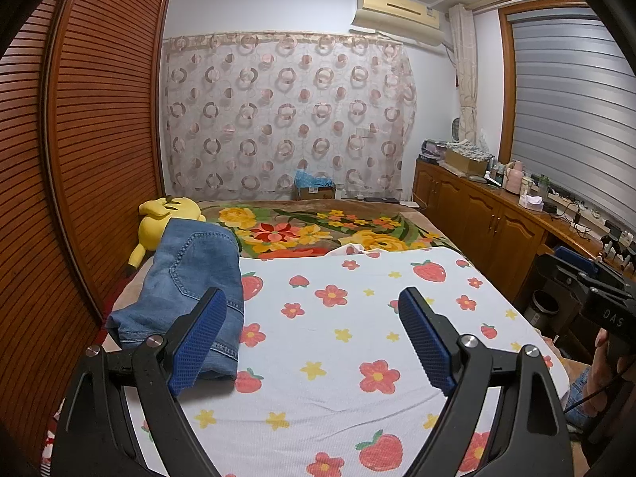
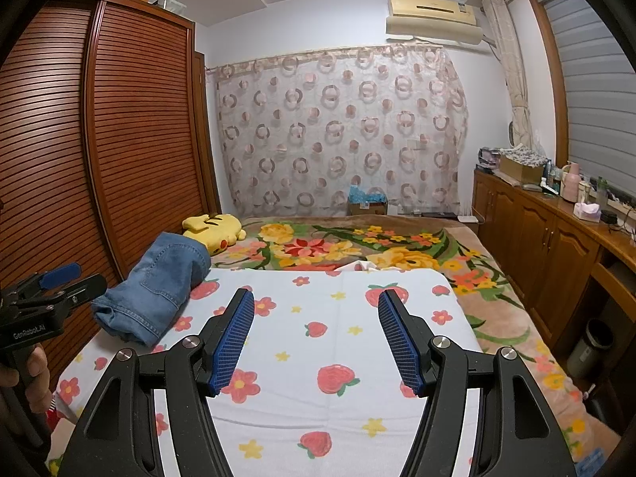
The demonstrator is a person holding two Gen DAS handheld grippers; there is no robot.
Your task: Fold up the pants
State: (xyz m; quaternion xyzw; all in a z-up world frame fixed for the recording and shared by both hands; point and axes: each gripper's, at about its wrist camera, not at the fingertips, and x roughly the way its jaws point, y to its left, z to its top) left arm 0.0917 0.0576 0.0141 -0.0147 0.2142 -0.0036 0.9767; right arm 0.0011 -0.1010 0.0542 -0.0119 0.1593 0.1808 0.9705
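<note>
Folded blue jeans (image 1: 187, 286) lie in a compact stack at the left edge of the bed, on the white strawberry-print sheet (image 1: 338, 338). They also show in the right wrist view (image 2: 155, 290). My left gripper (image 1: 314, 338) is open and empty, its left finger in front of the jeans' near end. My right gripper (image 2: 316, 338) is open and empty, above the middle of the sheet (image 2: 338, 318), right of the jeans. The left gripper's body shows at the left edge of the right wrist view (image 2: 43, 298), and the right gripper's body at the right edge of the left wrist view (image 1: 596, 290).
A yellow plush toy (image 1: 163, 222) lies behind the jeans. A floral blanket (image 1: 318, 230) covers the far bed. A slatted wooden wardrobe (image 1: 79, 139) runs along the left. A wooden cabinet (image 1: 497, 218) with clutter stands right; a bin (image 2: 588, 346) sits on the floor.
</note>
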